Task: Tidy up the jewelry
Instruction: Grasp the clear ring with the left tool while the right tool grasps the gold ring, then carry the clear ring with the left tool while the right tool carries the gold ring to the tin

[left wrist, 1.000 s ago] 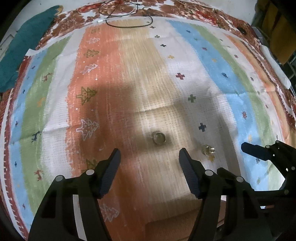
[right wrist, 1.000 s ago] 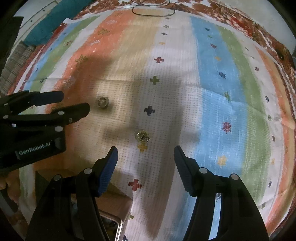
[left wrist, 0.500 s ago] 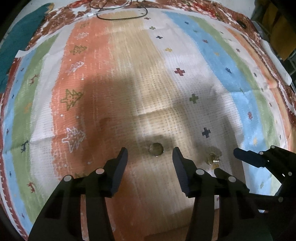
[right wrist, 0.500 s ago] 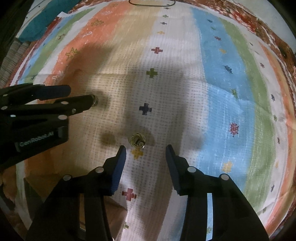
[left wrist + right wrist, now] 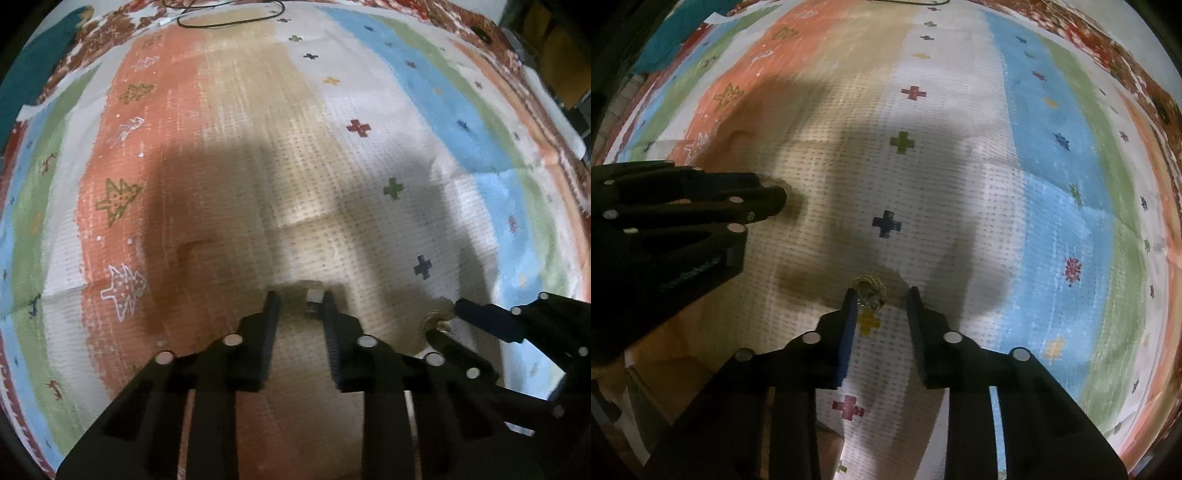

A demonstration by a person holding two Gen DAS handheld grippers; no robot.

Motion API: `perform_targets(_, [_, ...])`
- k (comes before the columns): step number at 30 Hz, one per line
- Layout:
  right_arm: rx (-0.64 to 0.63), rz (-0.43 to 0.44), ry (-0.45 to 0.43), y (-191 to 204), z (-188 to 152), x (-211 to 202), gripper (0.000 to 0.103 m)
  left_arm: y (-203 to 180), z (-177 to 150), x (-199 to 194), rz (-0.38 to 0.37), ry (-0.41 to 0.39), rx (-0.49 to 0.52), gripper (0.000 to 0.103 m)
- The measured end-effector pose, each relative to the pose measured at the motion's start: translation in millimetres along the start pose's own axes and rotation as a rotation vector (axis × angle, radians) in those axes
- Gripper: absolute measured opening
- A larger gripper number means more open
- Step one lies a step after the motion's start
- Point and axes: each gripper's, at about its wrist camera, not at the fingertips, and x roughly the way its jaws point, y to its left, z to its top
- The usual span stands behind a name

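Ring (image 5: 313,302): between the left gripper (image 5: 298,304) tips, against the right-hand finger; blurred.
Stone ring (image 5: 870,293): on the cloth (image 5: 960,155), touching the right gripper (image 5: 881,297) left-hand finger.
Left claw: narrowed since half a second ago; grip uncertain.
Right claw: narrowed too, gap remaining at 3 o'clock of the stone ring.
Left view only: cable (image 5: 229,16) at 12 o'clock.

A striped patterned cloth (image 5: 258,155) carries two rings (image 5: 314,301) (image 5: 868,292) and a black cord (image 5: 229,16).
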Motion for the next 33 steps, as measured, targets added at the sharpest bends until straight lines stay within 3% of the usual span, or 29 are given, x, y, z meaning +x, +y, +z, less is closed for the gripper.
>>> perform_targets(3, [-0.007, 0.009, -0.003, 3.8, 1.3, 1.0, 0.018, 0.4, 1.1, 1.9, 0.002, 0.000, -0.015, 0.008])
perform_targets(18, [-0.002, 0.005, -0.035, 7.7, -5.2, -12.3, 0.014, 7.9, -6.8, -6.1, -0.008, -0.016, -0.029, 0.008])
perform_targets(33, [0.003, 0.017, -0.074, -4.7, -13.1, -34.4, 0.014, 19.8, -17.9, -40.2, -0.033, -0.056, -0.070, 0.008])
